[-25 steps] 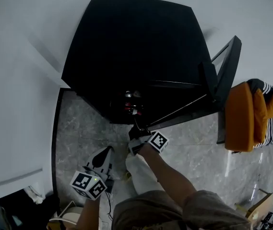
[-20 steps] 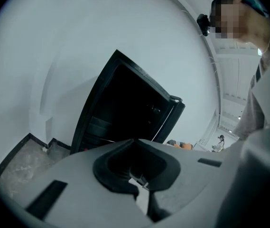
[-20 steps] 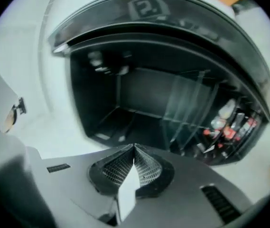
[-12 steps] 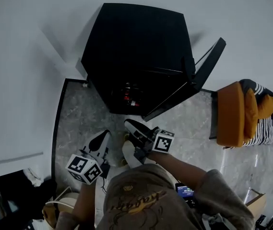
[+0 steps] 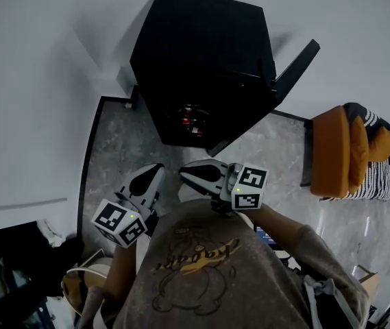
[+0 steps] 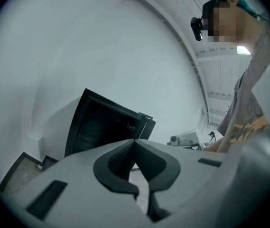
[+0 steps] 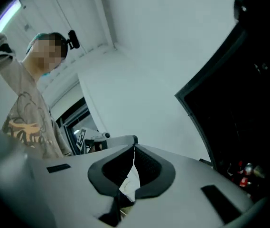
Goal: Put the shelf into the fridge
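Observation:
The black fridge [image 5: 205, 53] stands against the white wall with its door [image 5: 292, 70] swung open to the right. Its inside is dark. Small red items [image 5: 193, 118] show low in the opening, and I cannot make out a shelf there. My left gripper [image 5: 155, 173] and right gripper [image 5: 184, 173] hover side by side over the marble floor in front of the fridge, apart from it. Both are shut with nothing between the jaws. The fridge [image 6: 104, 127] shows beyond the left gripper [image 6: 135, 140], and its open front [image 7: 248, 108] lies to the right of the right gripper [image 7: 135, 147].
An orange seat [image 5: 335, 157] with a striped cloth [image 5: 381, 166] stands right of the door. A dark box [image 5: 3, 279] and a round pale object with cable [image 5: 88, 290] lie at the lower left. A dark strip [image 5: 83, 177] edges the floor on the left.
My right gripper has drawn back from the fridge opening toward the body. Both grippers now sit close together, and the view has pulled back from the fridge.

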Action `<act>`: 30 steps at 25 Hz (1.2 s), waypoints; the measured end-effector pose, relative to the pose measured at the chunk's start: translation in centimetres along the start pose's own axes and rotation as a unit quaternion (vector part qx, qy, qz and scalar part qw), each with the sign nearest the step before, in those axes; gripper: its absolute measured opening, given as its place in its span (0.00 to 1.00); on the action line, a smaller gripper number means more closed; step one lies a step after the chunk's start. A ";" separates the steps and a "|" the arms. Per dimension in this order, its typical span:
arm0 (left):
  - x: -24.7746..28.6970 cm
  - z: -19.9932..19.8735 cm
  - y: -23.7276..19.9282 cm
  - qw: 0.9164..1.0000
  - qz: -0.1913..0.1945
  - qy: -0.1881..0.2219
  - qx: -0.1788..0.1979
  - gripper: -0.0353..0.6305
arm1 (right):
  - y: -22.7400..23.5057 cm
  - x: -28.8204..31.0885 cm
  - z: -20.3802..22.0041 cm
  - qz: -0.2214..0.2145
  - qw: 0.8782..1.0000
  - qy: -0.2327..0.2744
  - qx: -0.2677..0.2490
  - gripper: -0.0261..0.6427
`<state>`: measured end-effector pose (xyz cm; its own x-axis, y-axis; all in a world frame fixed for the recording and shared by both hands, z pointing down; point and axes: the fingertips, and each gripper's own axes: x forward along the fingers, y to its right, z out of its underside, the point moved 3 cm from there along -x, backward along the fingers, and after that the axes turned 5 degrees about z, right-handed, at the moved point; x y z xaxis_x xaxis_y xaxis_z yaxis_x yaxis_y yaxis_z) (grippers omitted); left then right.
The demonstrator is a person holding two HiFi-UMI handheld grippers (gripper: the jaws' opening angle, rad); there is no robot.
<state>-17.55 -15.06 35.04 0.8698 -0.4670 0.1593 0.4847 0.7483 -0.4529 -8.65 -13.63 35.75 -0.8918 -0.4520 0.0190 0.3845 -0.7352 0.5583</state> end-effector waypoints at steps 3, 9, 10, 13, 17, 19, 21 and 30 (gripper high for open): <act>-0.5 -0.8 0.7 1.000 0.004 0.012 0.010 0.05 | -2.1 0.0 -0.4 -0.015 0.998 -0.016 -0.051 0.07; -0.7 -1.2 0.5 1.000 0.003 0.023 0.012 0.05 | -4.3 0.4 -1.2 -0.051 0.988 -0.027 -0.141 0.07; -0.9 -1.3 0.5 1.000 0.003 0.023 0.014 0.05 | -4.5 0.5 -1.2 -0.056 0.987 -0.030 -0.147 0.07; -1.2 -1.4 0.7 1.000 0.005 0.020 0.018 0.05 | -4.6 0.6 -1.1 -0.063 0.986 -0.037 -0.152 0.07; -1.3 -0.7 0.9 1.000 0.002 0.012 0.020 0.05 | -3.9 -0.2 -1.2 -0.055 0.987 -0.040 -0.149 0.07; -1.6 -0.2 0.7 1.000 -0.002 0.008 0.017 0.05 | -3.6 -0.3 -1.1 -0.052 0.987 -0.042 -0.148 0.07; -1.8 0.2 0.5 1.000 -0.005 0.006 0.015 0.05 | -3.3 -0.4 -1.1 -0.052 0.986 -0.047 -0.148 0.07; -2.1 1.4 0.3 1.000 -0.010 -0.002 0.010 0.05 | -2.7 -1.0 -0.7 -0.056 0.987 -0.069 -0.137 0.07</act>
<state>-19.10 -13.25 35.81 0.8605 -0.4797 0.1715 0.5033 0.7484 -0.4319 -8.61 -11.53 33.65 -0.9492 -0.3007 0.0923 0.3143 -0.8942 0.3188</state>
